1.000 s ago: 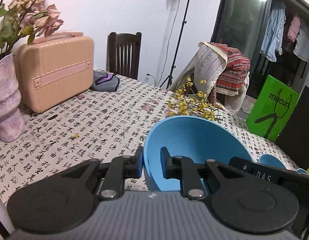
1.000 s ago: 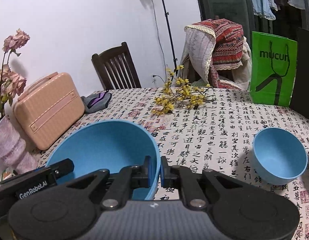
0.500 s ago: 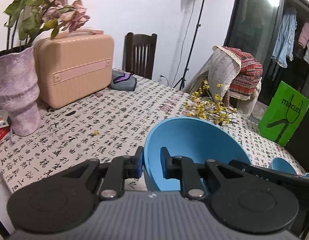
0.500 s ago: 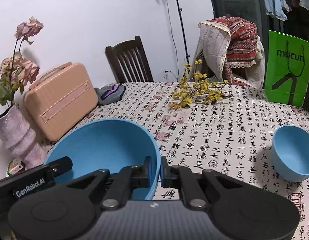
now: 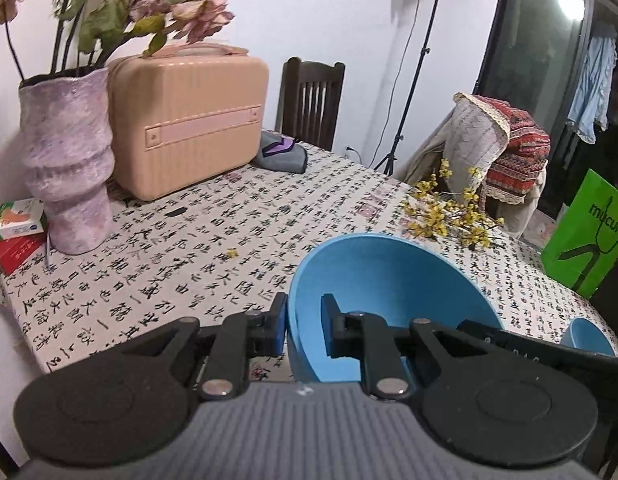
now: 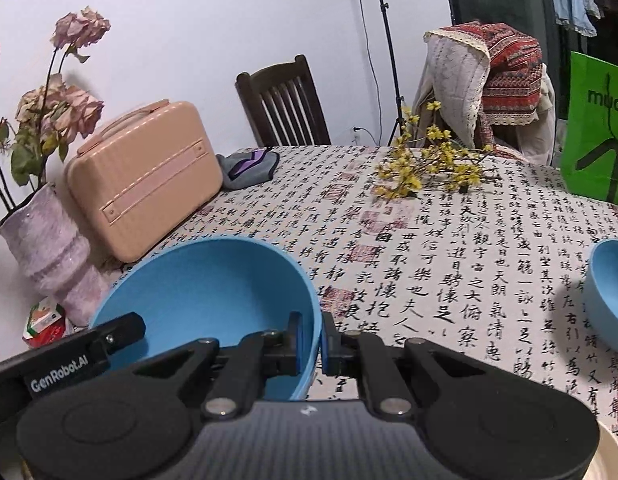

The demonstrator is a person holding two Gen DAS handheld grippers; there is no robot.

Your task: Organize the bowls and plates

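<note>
Left gripper (image 5: pixel 303 326): jaws narrow, clamped on the near-left rim of the large blue bowl (image 5: pixel 389 280); one pad outside the wall, one inside.
Right gripper (image 6: pixel 312 338): jaws narrow, clamped on the same bowl's opposite rim; one pad inside, one outside.
Large blue bowl: held between both grippers above the table (image 6: pixel 449 264), tilted so its inside faces the cameras; whether its base touches the cloth cannot be told.
Small blue bowl (image 6: pixel 609 292): stands on the cloth at the right edge of the right wrist view, well apart from the large bowl.
Table covering: white cloth printed with black calligraphy.
Yellow flower sprigs (image 6: pixel 429 168): lying on the cloth beyond the bowls.
Pink case (image 5: pixel 185 120): upright at the far left of the table, just beside the purple vase (image 5: pixel 69 160) of dried flowers.
Green bag (image 6: pixel 597 128): at the table's far right.
</note>
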